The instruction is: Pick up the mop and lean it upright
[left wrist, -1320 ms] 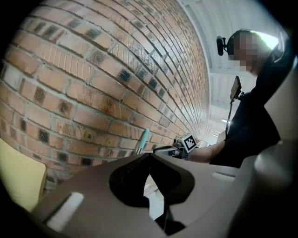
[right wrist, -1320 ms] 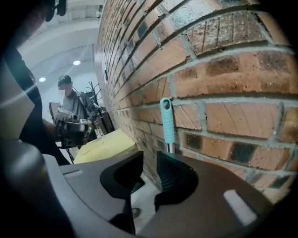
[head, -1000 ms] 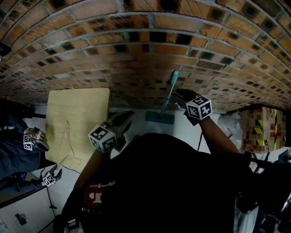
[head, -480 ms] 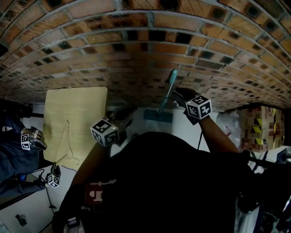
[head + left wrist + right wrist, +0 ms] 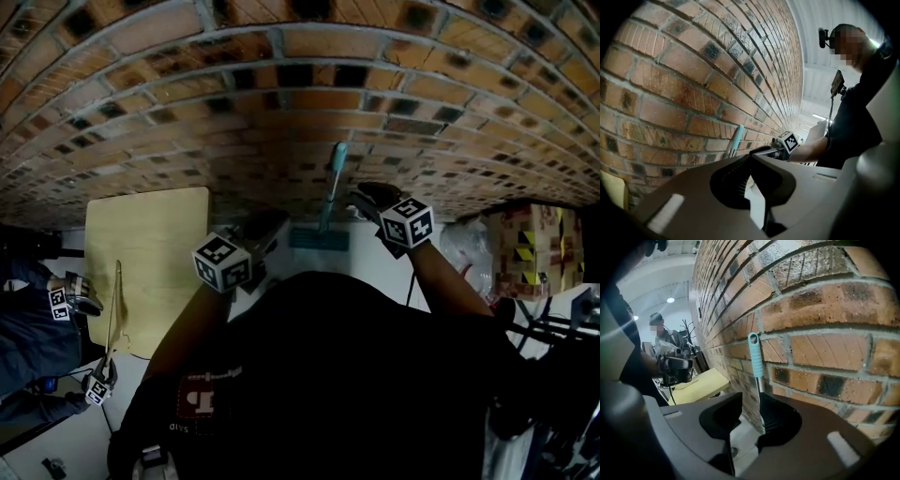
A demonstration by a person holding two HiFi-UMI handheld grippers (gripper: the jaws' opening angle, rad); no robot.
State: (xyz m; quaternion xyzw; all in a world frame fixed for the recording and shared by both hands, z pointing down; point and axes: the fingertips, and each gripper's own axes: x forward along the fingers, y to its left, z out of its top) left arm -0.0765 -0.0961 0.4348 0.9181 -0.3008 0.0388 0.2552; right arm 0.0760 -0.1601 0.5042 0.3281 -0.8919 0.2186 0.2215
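Right up against the brick wall [image 5: 281, 103], the mop [image 5: 329, 192] is already standing pretty much upright, teal grip end resting on the bricks and its flat teal head down on the pale floor [image 5: 375, 258] at the foot of the wall. The person's right gripper [image 5: 751, 399] has its jaws partway apart with the metal shaft between them. The shaft runs along one pad with a clear gap to the other, so it looks more like a loose guide than a real clamp. The left gripper [image 5: 751, 159] is closed with nothing in it and hangs near the mop head, not touching. What could go wrong is mostly the exit. If the right gripper pulls back at an angle, the pad beside the shaft could drag it sideways and the handle would skate along the bricks and topple. That floor also looks smooth, so the head might slide out from the wall if the lean is too shallow. As for writing, there's not much: the marker cubes [image 5: 408, 221] only carry black-and-white square patterns, the logo on the person's shirt [image 5: 197, 398] is too dark to read, and the boxes [image 5: 525, 248] off to the right show yellow-and-black markings but no legible text.
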